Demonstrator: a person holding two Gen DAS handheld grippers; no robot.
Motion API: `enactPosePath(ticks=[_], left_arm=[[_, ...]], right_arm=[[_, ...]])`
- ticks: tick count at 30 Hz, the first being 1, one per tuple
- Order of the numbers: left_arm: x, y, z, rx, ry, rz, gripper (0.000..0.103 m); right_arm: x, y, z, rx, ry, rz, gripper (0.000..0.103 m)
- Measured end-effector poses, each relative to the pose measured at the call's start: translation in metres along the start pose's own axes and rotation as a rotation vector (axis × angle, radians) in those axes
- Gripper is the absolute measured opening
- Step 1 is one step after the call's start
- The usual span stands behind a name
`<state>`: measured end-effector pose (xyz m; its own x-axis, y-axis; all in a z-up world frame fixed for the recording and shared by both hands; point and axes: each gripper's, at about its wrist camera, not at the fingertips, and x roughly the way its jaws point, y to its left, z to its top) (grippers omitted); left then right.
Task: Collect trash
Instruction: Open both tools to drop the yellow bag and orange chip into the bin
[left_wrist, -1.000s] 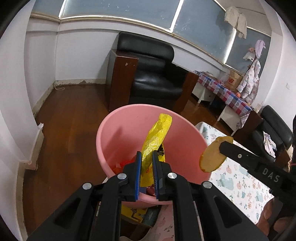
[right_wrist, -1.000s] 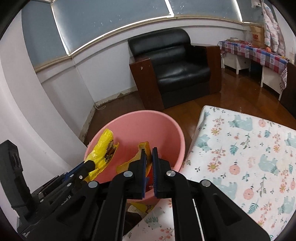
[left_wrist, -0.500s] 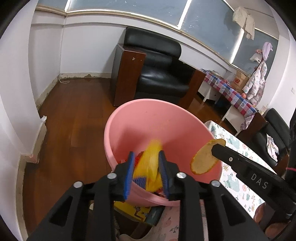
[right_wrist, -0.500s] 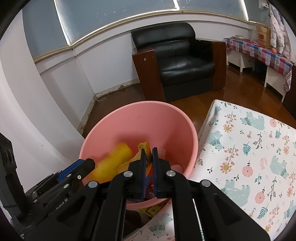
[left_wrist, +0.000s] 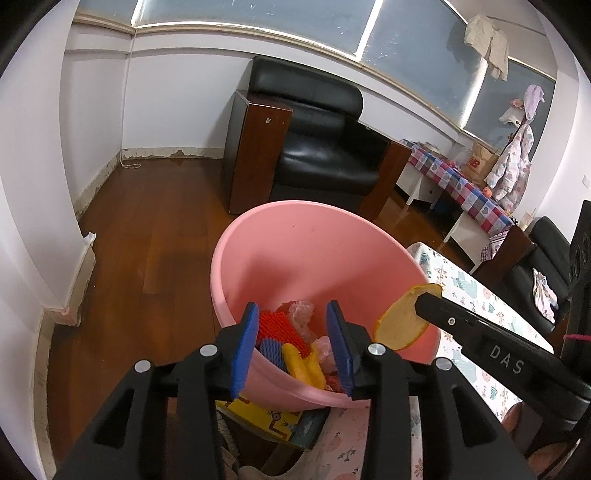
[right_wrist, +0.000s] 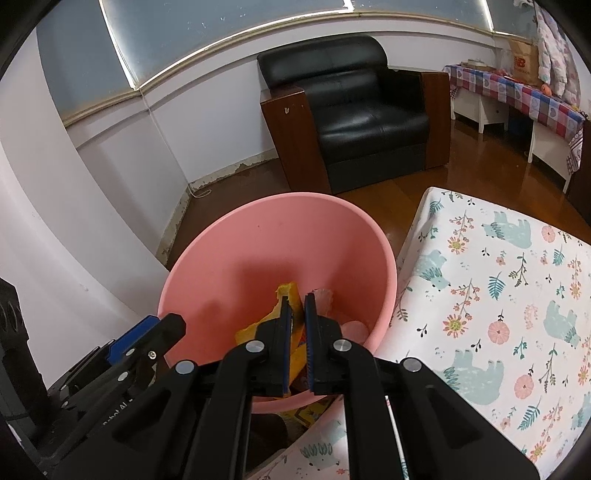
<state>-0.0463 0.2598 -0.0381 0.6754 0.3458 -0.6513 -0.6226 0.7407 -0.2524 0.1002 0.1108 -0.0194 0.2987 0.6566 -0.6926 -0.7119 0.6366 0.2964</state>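
Observation:
A pink basin (left_wrist: 314, 251) holds red, blue and pinkish scraps, and a yellow wrapper (left_wrist: 303, 363) lies on top of them. My left gripper (left_wrist: 291, 306) hangs over the basin's near rim. Its jaws are opening, and nothing is pressed between the blue pads (left_wrist: 245, 343). My right gripper (right_wrist: 297, 298) is shut on a yellow-orange peel (right_wrist: 284, 290) above the inside of the basin (right_wrist: 258, 251). From the left wrist view the same peel (left_wrist: 399, 325) sticks out of the right gripper's tip over the basin's right rim.
The basin stands beside a table with a floral animal-print cloth (right_wrist: 498, 295), and a yellow box (left_wrist: 258, 410) lies under it. A black armchair (left_wrist: 317, 155) stands behind on the wooden floor (left_wrist: 147, 240). A bench with checked cloth (left_wrist: 461, 188) runs along the right wall.
The left jaws have opened and the yellow wrapper has dropped from them into the basin. The right gripper stays shut on the peel over the basin.

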Motion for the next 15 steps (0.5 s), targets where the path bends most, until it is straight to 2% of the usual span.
enactPosePath(ticks=[3,8,15], left_arm=[[-0.002,0.001,0.000,0.003,0.000,0.001,0.040],[-0.004,0.001,0.000,0.007,-0.001,0.004,0.044],[-0.005,0.001,0.000,0.009,0.000,0.008,0.045]], right_arm=[[-0.001,-0.001,-0.001,0.001,-0.002,0.004,0.009],[-0.005,0.000,-0.001,-0.010,-0.021,0.015,0.023],[-0.014,0.003,-0.002,-0.026,-0.045,0.020,0.025]])
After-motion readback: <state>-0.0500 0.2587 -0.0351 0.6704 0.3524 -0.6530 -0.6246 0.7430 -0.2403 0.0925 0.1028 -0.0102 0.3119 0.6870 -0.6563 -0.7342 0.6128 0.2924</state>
